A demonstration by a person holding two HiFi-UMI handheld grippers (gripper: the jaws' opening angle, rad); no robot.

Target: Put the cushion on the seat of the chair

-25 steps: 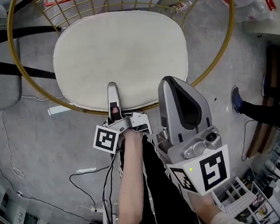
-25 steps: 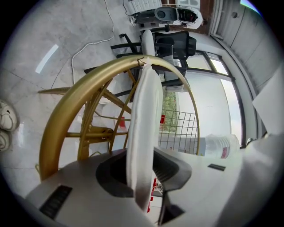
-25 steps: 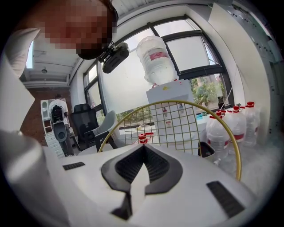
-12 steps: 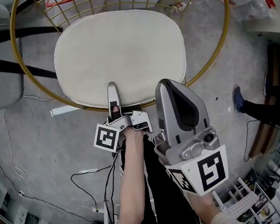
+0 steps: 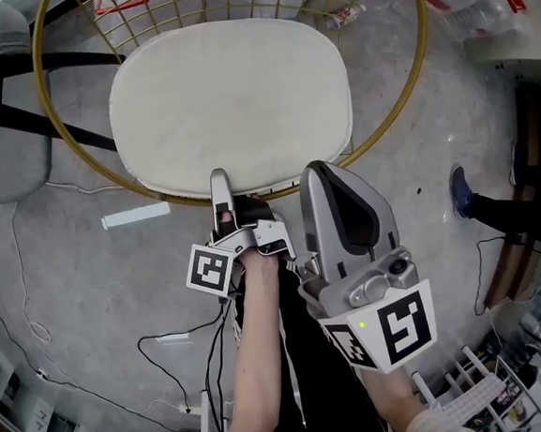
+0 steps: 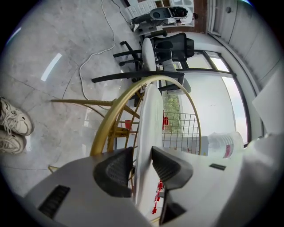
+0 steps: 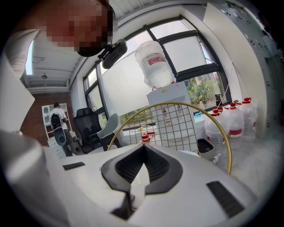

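Note:
A cream cushion (image 5: 230, 101) lies flat on the seat of the round gold wire chair (image 5: 414, 61). My left gripper (image 5: 219, 182) is at the cushion's front edge. In the left gripper view the cushion (image 6: 148, 119) edge runs between the jaws of the left gripper (image 6: 142, 166), which have just been opening; the pads stand apart and do not press on it. The gold rim (image 6: 111, 119) shows beside it. My right gripper (image 5: 321, 173) hovers by the front right edge. In the right gripper view my right gripper (image 7: 144, 153) is shut, its pads meeting with nothing between them.
A grey office chair (image 5: 5, 139) stands left of the gold chair. Cables (image 5: 22, 279) and a white strip (image 5: 136, 215) lie on the concrete floor. A person's shoe (image 5: 457, 192) is at the right. Water bottles (image 7: 230, 124) stand behind the chair's wire back (image 7: 177, 122).
Both grippers have drawn back a little toward me, so less of each overlaps the cushion's front edge. The cushion stays flat on the seat.

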